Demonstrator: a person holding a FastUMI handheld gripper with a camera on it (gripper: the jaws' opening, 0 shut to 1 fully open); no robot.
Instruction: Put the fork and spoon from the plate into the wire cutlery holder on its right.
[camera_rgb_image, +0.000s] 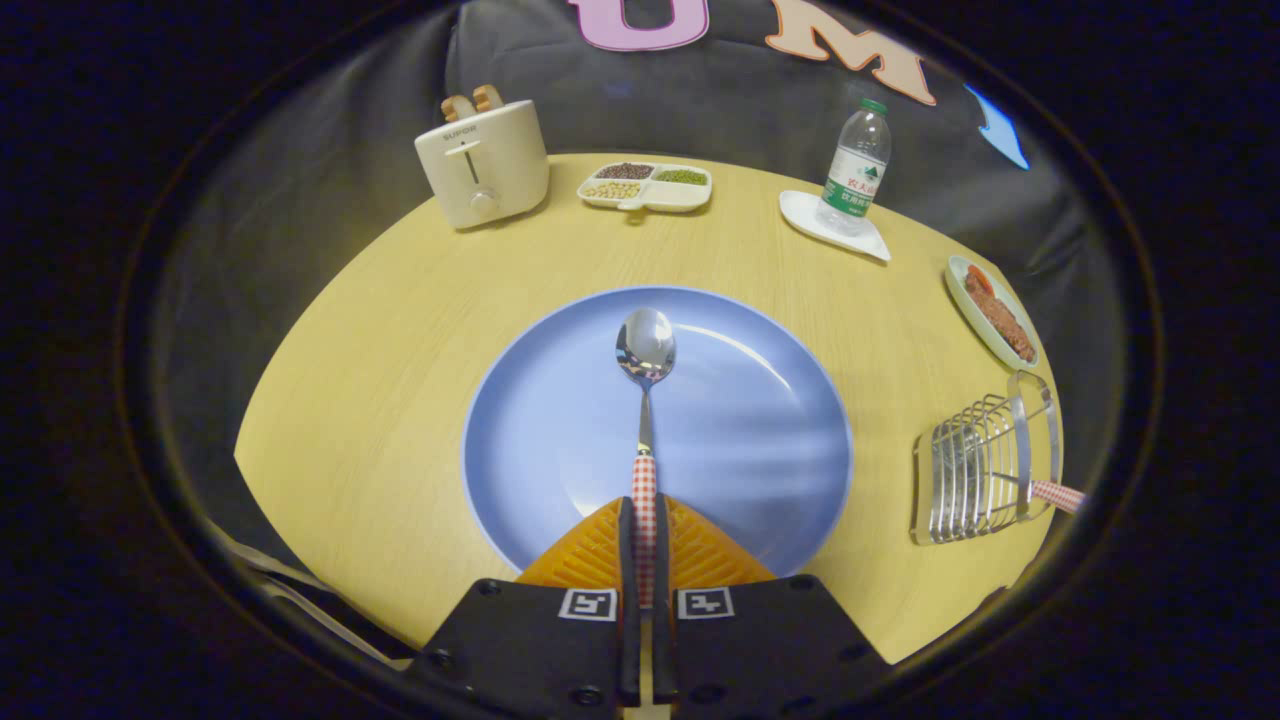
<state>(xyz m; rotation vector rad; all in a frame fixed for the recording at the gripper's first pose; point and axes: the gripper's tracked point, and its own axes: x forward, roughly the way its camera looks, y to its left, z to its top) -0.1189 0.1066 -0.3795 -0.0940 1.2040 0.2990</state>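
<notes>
Task looks roughly half done, judging from the layout: a checked handle (1058, 494), matching the spoon's, already pokes out of the wire cutlery holder (975, 470) at about 3 o'clock from the blue plate (760, 420), and that is presumably the fork (its head is hidden inside the wires, so I cannot confirm). The spoon (645, 400) is the remaining item. The gripper (645, 530) has its fingers closed on the spoon's red-and-white checked handle, one finger pressing each side, near the plate's 6 o'clock rim. The spoon's long axis runs straight ahead along the fingers, 6 to 12 o'clock, bowl leading and lying over the plate's centre, hollow side up, handle end back between the fingers. Whether the bowl rests on the plate or is already lifted off it I cannot tell. Left to do: carry the spoon to the holder at 3 o'clock and drop it in beside the first utensil.
</notes>
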